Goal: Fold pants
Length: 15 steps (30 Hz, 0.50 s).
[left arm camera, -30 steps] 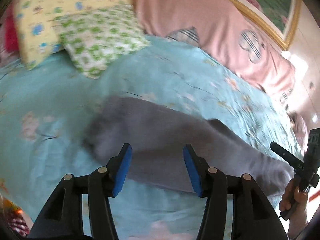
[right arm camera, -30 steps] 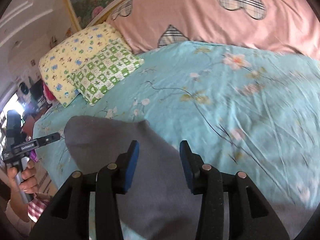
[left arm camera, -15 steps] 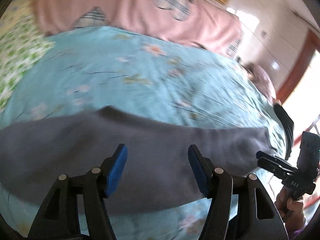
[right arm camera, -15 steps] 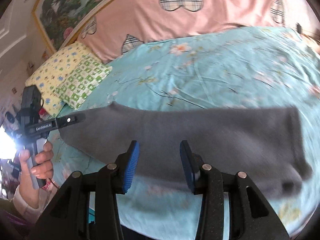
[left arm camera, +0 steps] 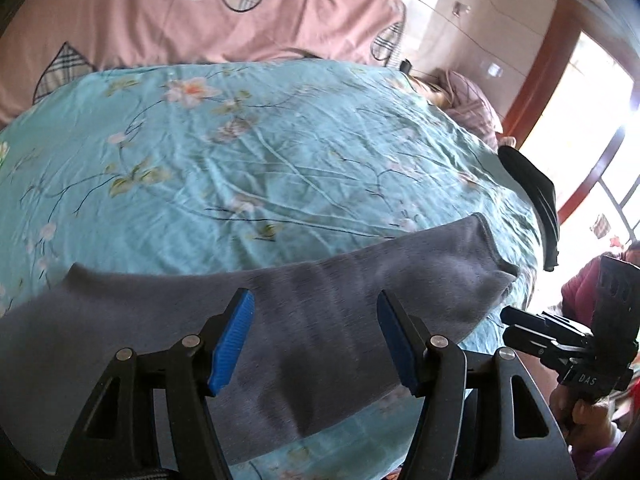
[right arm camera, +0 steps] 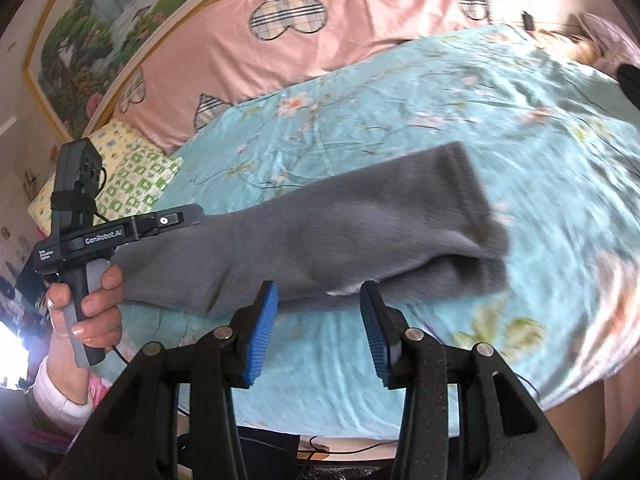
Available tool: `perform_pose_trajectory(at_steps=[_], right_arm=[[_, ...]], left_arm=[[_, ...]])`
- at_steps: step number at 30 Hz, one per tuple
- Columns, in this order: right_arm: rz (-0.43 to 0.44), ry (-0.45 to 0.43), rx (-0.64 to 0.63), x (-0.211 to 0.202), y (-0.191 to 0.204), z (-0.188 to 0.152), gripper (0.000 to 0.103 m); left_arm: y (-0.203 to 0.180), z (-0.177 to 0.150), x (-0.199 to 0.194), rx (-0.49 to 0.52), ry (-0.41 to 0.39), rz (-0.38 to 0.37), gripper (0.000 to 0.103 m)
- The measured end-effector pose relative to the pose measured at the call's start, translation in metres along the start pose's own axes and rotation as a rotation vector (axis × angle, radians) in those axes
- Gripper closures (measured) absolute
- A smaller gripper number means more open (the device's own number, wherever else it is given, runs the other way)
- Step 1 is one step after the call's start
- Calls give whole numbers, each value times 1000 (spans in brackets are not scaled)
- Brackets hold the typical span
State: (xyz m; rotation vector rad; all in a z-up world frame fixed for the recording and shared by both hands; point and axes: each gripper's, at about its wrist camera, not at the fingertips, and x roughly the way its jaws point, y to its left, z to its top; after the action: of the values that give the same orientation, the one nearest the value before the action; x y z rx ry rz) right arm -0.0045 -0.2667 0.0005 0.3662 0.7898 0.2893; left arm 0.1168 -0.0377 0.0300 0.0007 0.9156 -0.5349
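Note:
Grey pants (left arm camera: 420, 272), folded lengthwise into one long strip, lie flat across the teal flowered bedsheet (left arm camera: 248, 152). My left gripper (left arm camera: 313, 320) hovers over the middle of the strip, open, blue pads wide apart and gripping nothing. In the right wrist view the pants (right arm camera: 360, 232) stretch from left to right, cuff end at the right. My right gripper (right arm camera: 319, 312) stands open just in front of their near edge, nothing between its pads. Each gripper shows in the other's view: the right gripper (left arm camera: 508, 322) past the cuff end, the left gripper (right arm camera: 180, 218) held by a hand (right arm camera: 88, 300).
A pink quilt with plaid hearts (right arm camera: 320, 40) runs along the far side of the bed. Yellow and green pillows (right arm camera: 132, 172) sit at the left end. A black garment (left arm camera: 532, 196) hangs over the right bed edge, with a bright window (left arm camera: 592, 128) beyond.
Both views have swung from the pillow end toward the cuff end of the pants. The left jaws have widened a little. The right gripper has drawn back, off the fabric.

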Motion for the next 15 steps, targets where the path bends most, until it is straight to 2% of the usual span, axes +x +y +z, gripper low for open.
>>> perform_pose_trajectory(at_steps=[3,15], right_arm=[[-29,-16,53,-8,-15,-3,53],[-70,-35,171,-16,-43,-6,49]], left_arm=[[-7,6,4,24,9,-10,37],[-43,32,27,174,59,-47,33]])
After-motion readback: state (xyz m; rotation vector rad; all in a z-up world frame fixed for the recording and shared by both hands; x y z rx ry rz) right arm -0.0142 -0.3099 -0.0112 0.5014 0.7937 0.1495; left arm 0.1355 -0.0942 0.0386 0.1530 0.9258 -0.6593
